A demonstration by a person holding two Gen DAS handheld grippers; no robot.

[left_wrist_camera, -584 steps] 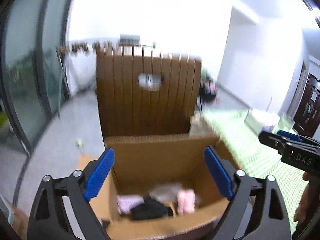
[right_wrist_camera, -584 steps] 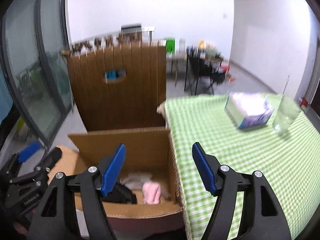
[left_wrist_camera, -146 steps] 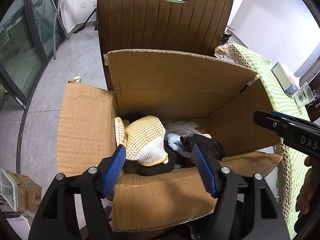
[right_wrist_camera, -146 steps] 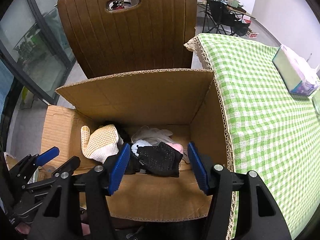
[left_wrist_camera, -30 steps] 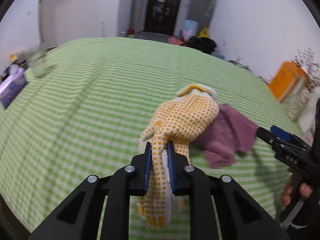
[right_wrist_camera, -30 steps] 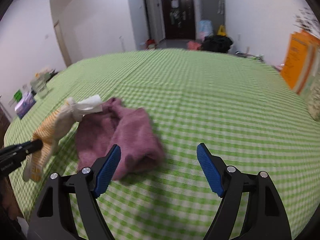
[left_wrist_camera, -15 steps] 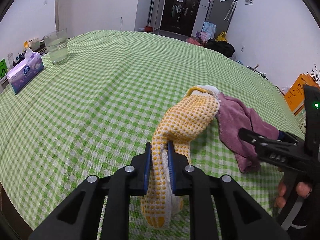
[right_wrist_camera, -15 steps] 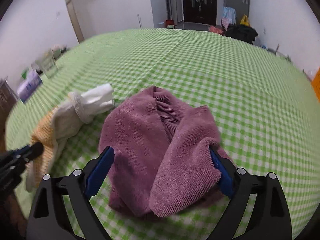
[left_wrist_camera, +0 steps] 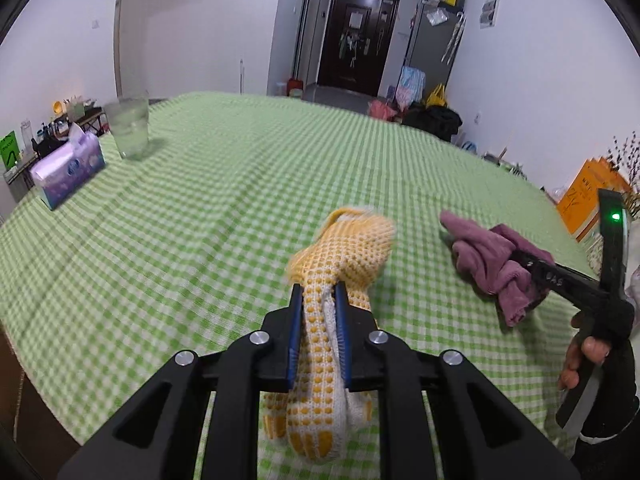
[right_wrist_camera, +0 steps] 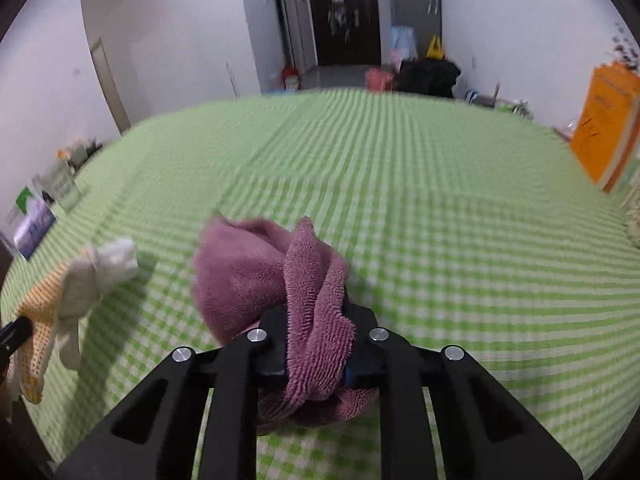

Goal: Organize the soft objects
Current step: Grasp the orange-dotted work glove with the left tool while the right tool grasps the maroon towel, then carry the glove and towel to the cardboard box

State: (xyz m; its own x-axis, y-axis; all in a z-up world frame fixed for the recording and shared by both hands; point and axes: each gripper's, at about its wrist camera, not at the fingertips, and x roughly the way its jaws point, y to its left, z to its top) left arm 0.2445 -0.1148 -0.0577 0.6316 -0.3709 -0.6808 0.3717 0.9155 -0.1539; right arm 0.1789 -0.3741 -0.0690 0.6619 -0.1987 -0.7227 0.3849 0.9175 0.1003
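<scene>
Right hand-held gripper [right_wrist_camera: 316, 354] now clamped on purple towel [right_wrist_camera: 272, 276], half a second ago open around it; towel lifted off green-checked worktop [right_wrist_camera: 440, 220]. Left hand-held gripper [left_wrist_camera: 319, 334] still pinches yellow dotted glove [left_wrist_camera: 340, 256] above worktop. Both soft items held, ready for placing.

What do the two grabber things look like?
Each hand-held gripper is black with round silver bolts and blue pads inside its fingers. The left one shows this clearly. The right one has white letters and a small green light. A dark sleeve covers the person's wrist.
</scene>
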